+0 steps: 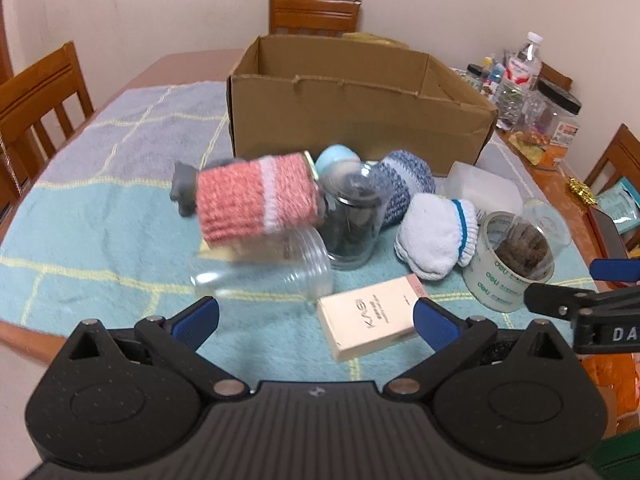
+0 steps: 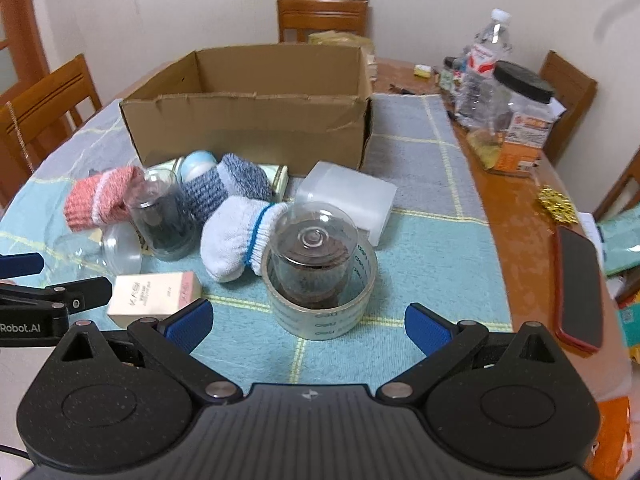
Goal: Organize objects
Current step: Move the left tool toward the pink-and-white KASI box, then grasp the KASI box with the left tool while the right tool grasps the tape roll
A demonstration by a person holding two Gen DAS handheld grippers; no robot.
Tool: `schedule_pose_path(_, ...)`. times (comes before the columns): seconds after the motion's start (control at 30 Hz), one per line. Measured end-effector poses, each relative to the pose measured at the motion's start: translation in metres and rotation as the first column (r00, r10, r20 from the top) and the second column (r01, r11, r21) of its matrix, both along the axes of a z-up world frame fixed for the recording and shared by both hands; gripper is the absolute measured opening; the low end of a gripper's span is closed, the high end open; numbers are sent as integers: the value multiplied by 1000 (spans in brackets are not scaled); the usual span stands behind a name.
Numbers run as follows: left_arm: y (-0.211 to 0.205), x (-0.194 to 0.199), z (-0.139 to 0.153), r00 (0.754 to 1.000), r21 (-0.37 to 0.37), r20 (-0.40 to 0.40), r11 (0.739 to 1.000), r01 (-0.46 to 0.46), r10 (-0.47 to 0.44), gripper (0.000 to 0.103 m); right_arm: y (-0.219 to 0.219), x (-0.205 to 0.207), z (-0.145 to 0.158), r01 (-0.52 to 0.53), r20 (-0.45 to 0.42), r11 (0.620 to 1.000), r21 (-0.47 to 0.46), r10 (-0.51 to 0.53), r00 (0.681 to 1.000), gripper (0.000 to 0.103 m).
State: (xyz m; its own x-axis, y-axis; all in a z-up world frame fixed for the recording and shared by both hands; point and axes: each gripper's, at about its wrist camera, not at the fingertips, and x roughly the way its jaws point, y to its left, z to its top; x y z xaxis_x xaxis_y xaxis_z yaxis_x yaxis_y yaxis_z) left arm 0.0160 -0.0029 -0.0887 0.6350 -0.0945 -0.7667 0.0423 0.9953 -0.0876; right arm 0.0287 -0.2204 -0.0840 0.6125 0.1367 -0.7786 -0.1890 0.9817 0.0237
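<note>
An open cardboard box stands at the back of the cloth. In front of it lies a pile: a pink knitted sleeve, a blue knitted sleeve, a white sock, a dark glass jar, a clear jar on its side, a cream carton and a tape roll with a domed jar in it. My left gripper is open just before the carton. My right gripper is open before the tape roll.
A translucent plastic tub lies right of the pile. Bottles and jars crowd the table's right side, beside a red-cased phone. Wooden chairs ring the table. The checked cloth covers most of it.
</note>
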Motion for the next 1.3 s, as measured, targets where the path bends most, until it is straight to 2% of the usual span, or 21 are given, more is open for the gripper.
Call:
schedule_pose_path(0.27, -22, 3, -23, 993, -14, -60, 994, -106, 105, 102, -18, 20, -22, -115, -39, 993, 2, 115, 993, 103)
schedule_pose_path(0.53, -45, 13, -39, 981, 5, -66, 983, -185, 185, 102, -37, 31, -39, -203, -65, 979, 14, 204, 977, 103)
schedule_pose_path(0.93, -68, 35, -49, 967, 20, -75, 970, -244, 245, 102, -47, 42, -50, -275, -59, 961, -2, 275, 960, 103)
schedule_pose_path(1.23, -53, 19, -48, 965, 78, -59, 965, -251, 255, 102, -41, 51, -56, -337, -52, 941, 6, 337, 940, 103)
schedule_pose_path(1.3, -54, 20, -47, 963, 58, -52, 964, -260, 263, 102, -37, 53, -57, -358, -44, 934, 2, 358, 933, 103)
